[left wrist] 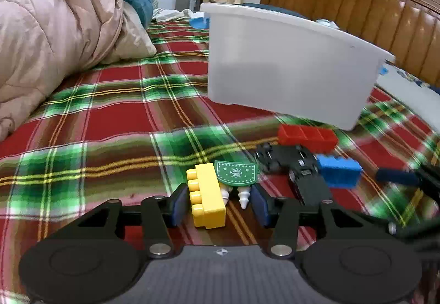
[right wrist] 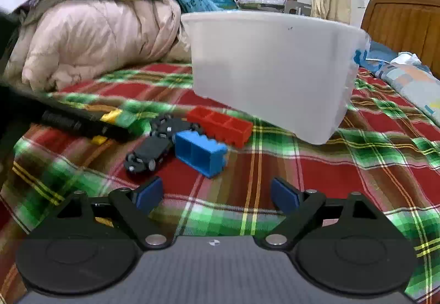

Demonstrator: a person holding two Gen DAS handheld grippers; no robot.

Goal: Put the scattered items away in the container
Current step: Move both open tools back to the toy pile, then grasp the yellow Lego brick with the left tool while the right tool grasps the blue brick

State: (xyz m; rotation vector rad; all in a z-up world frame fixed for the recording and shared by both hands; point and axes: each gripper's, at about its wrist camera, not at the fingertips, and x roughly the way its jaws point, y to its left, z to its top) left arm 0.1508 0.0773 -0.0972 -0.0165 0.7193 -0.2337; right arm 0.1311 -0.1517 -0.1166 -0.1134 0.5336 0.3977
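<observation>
Yellow studded plastic building block (left wrist: 206, 198) lay on the plaid bedspread (left wrist: 110, 122), between the left gripper's (left wrist: 217, 203) wide, empty jaws. Judged light, rigid, slippery; best pinched across flat sides. Right gripper (right wrist: 217, 194) stood wide, empty, near the white plastic tub (right wrist: 269, 70).

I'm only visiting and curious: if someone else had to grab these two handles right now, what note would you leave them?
Left gripper: open, low over the bed, with the yellow block between its fingers, not yet clamped.
Right gripper: open and empty, just short of the blue block.
Scattered on the plaid blanket: yellow block, green snowflake piece, blue block, red block and black toy car.
White container: behind the toys; its inside is hidden.
Done: nothing visibly.
Left: put every toy into the container.
</observation>
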